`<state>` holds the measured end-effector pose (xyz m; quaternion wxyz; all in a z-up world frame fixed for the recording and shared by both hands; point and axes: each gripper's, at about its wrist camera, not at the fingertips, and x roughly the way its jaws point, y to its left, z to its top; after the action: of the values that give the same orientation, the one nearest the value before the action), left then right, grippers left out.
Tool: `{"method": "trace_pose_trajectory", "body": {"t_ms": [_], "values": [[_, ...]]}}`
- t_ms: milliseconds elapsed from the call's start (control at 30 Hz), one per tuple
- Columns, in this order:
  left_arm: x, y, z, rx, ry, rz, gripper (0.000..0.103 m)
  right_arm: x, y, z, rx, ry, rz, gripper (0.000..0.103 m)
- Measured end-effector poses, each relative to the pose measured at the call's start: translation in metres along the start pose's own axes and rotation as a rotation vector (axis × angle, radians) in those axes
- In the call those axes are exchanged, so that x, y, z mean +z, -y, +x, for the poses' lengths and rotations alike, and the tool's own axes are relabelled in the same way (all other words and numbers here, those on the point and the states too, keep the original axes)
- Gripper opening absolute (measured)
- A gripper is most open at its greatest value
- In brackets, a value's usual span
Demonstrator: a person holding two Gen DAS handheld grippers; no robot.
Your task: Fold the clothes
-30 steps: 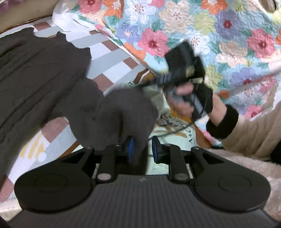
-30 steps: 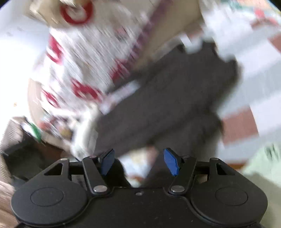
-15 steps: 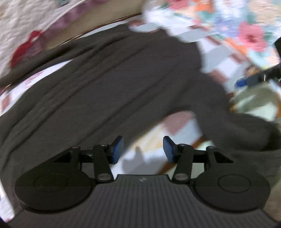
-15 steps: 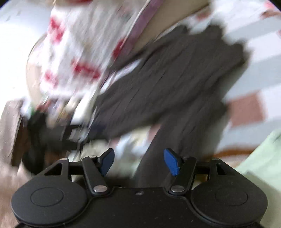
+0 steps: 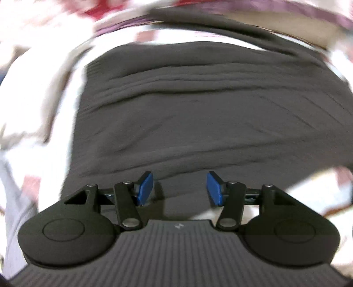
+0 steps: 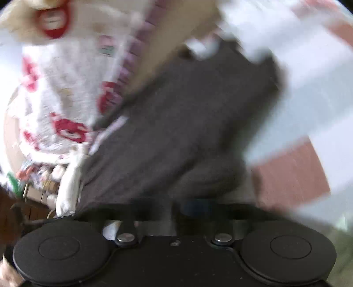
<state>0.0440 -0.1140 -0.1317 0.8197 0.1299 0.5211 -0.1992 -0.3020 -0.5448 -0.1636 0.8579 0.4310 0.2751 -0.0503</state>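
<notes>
Blue pads [image 5: 144, 187] on the left gripper [image 5: 179, 188] are standing well apart and the jaws are opening, with nothing pinched between them; only the dark grey garment [image 5: 187, 114] is lying beneath the gap. That gripper is pointing steeply down at the cloth, its fingertips hovering over the near hem, and whether they are touching the fabric cannot be told. Beyond the fingers the garment is spreading flat across the view in long shallow creases, lying on a pale cover with brownish-red stripes [image 5: 28, 183]. Farther off, a blurred white quilt with red shapes [image 5: 72, 15] is running along the top edge.

In the right wrist view the right gripper [image 6: 176, 205] is smeared by motion; its jaws are closing, almost pressed together, around a bunched fold of the dark grey garment [image 6: 187, 123]. Past that fold the cloth is stretching away on the striped cover [image 6: 291, 174], with the quilt [image 6: 66, 92] to the left.
</notes>
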Motion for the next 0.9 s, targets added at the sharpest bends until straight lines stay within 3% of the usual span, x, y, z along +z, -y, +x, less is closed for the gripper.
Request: {"method": "trace_pose_trajectory", "body": {"t_ms": [33,100,200,300,400,600,667,700,900], "values": [[-0.003,-0.018,-0.001,0.001,-0.004,-0.066,0.053,0.001,-0.01,-0.009,0.0,0.035,-0.055,0.01],[-0.012,-0.048,0.0,-0.026,-0.027,-0.186,0.055,-0.002,-0.031,-0.031,-0.114,0.074,-0.157,0.009],[-0.029,-0.084,0.006,-0.084,-0.076,-0.37,0.056,-0.016,-0.035,-0.035,-0.366,0.042,-0.312,0.008],[-0.046,-0.11,0.015,-0.157,-0.131,-0.565,0.056,-0.025,-0.004,-0.021,-0.386,-0.04,-0.205,0.008],[-0.055,-0.126,0.018,-0.23,-0.116,-0.722,0.061,-0.026,-0.004,-0.016,-0.375,-0.032,-0.182,0.01],[-0.063,-0.125,0.028,-0.202,-0.097,-0.872,0.068,-0.018,0.001,0.003,-0.365,-0.066,-0.136,0.018],[-0.063,-0.123,0.029,-0.193,-0.077,-0.904,0.069,-0.018,0.005,0.002,-0.344,-0.06,-0.1,0.03],[-0.064,-0.122,0.029,-0.186,-0.068,-0.91,0.07,-0.018,0.008,0.002,-0.33,-0.058,-0.078,0.042],[-0.057,-0.116,0.034,-0.129,-0.041,-0.829,0.074,-0.004,0.027,-0.004,-0.247,0.011,0.093,0.053]]}}
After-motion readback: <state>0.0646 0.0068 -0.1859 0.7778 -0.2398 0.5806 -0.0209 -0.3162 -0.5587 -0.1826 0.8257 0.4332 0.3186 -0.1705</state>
